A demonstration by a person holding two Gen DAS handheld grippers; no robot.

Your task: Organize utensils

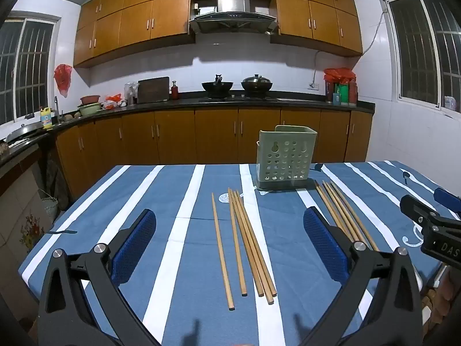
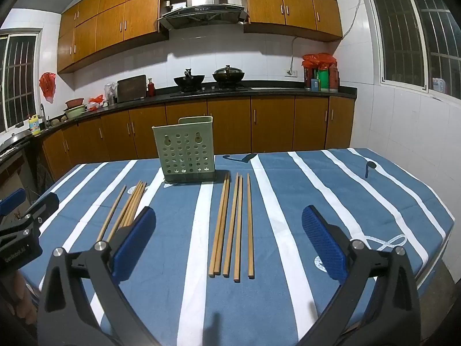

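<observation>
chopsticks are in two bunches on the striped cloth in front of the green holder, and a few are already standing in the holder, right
Not quite. The chopsticks do lie in two bunches, one left and one right on the striped cloth in front of the green holder, but none stand in the holder. In the right wrist view nothing sticks up above its rim, and both grippers' jaws are open and empty.

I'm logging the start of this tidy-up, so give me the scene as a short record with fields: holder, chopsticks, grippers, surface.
holder: green perforated holder upright at the table's far side, nothing visible inside
chopsticks: left group of five, right group of five, all flat on the cloth
grippers: left gripper and right gripper open, holding nothing
surface: blue-and-white striped tablecloth
</observation>
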